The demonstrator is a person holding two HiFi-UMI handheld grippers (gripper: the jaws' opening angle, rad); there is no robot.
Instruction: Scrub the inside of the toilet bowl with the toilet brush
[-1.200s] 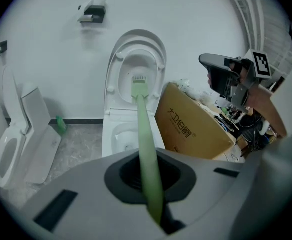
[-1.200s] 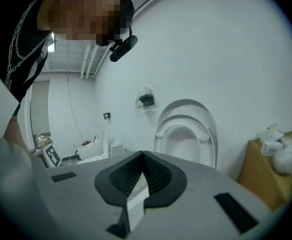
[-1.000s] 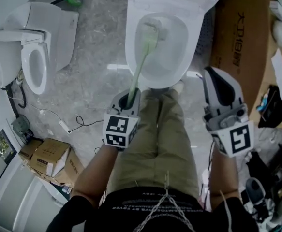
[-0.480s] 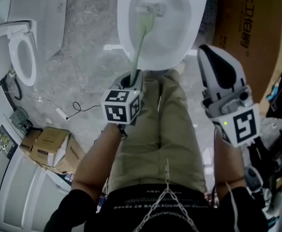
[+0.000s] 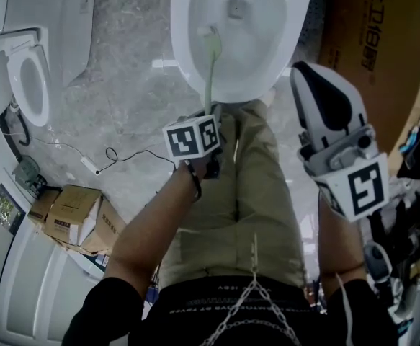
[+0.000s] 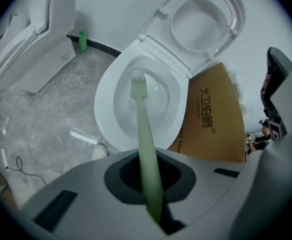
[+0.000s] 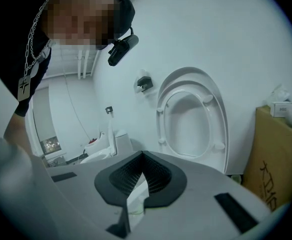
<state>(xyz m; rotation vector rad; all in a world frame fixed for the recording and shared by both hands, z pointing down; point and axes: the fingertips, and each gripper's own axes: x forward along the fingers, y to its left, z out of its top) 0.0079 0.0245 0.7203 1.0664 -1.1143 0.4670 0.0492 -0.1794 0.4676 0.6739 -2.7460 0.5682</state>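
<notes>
Clamped in left gripper (image 6: 148,184) at handle end: long pale-green plastic toilet brush (image 6: 141,129), head inside white ceramic toilet bowl (image 6: 103,111). Probably light, stiff, slightly springy. Right gripper (image 7: 138,184) closed, empty.

Bowl (image 5: 183,56) white, oval, seat and lid raised, brush (image 5: 210,67) pale green, long straight handle slanting over front rim down into bowl, whitish bristle head against inner wall at left side, near end clamped in left gripper (image 5: 208,117)
</notes>
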